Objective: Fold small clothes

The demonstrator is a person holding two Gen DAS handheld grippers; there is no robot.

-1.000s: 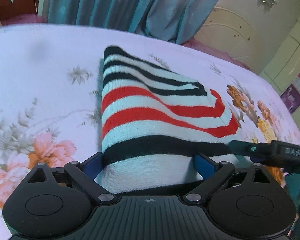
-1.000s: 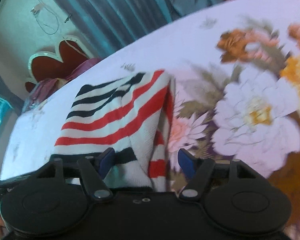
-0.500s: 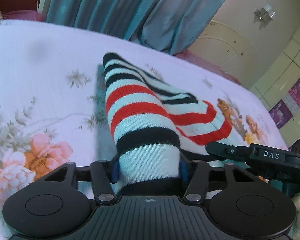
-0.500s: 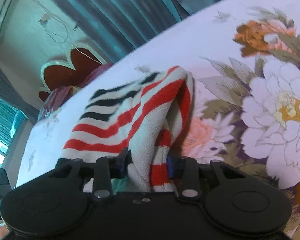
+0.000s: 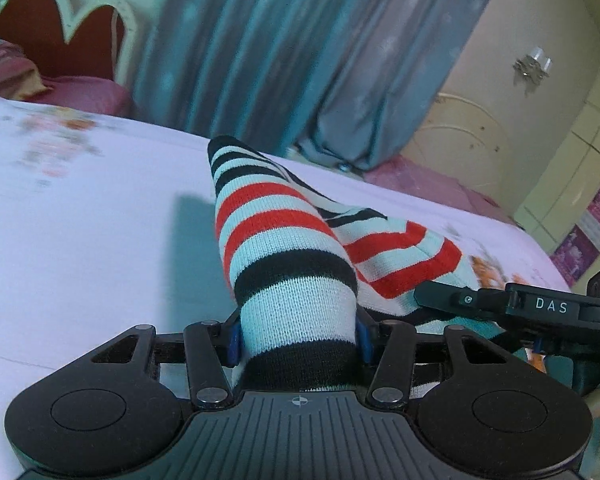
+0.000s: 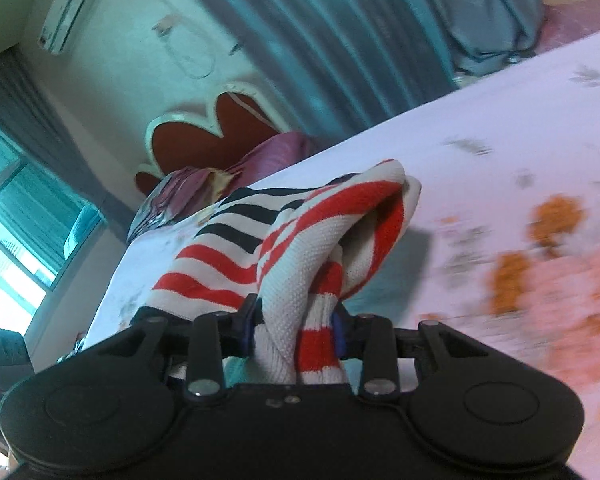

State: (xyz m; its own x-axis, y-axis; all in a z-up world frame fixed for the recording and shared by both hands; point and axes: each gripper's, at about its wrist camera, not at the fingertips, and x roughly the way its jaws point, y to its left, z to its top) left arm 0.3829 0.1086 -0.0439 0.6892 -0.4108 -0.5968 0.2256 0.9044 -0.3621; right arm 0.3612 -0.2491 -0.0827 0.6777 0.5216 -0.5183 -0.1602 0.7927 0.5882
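A small knitted garment (image 5: 284,248) with white, red and black stripes is lifted off the bed at its near edge. My left gripper (image 5: 298,338) is shut on one bunched corner, its blue pads (image 5: 233,340) pressing the cloth from both sides. My right gripper (image 6: 296,330) is shut on the other corner of the striped garment (image 6: 300,240), which rises in a folded hump in front of it. The far end of the garment still rests on the sheet. The right gripper's black body (image 5: 520,304) shows at the right edge of the left wrist view.
The bed has a white floral sheet (image 5: 80,220) spreading left and beyond the garment. A red scalloped headboard (image 5: 56,28) and pink pillows (image 6: 204,188) lie at the far end. Teal curtains (image 5: 300,52) hang behind, with a cream wardrobe (image 5: 468,140) at the right.
Both grippers closed on the near corners of the garment, then lifted and carried it forward. The cloth now bunches upward and the sheet is blurred by the motion.
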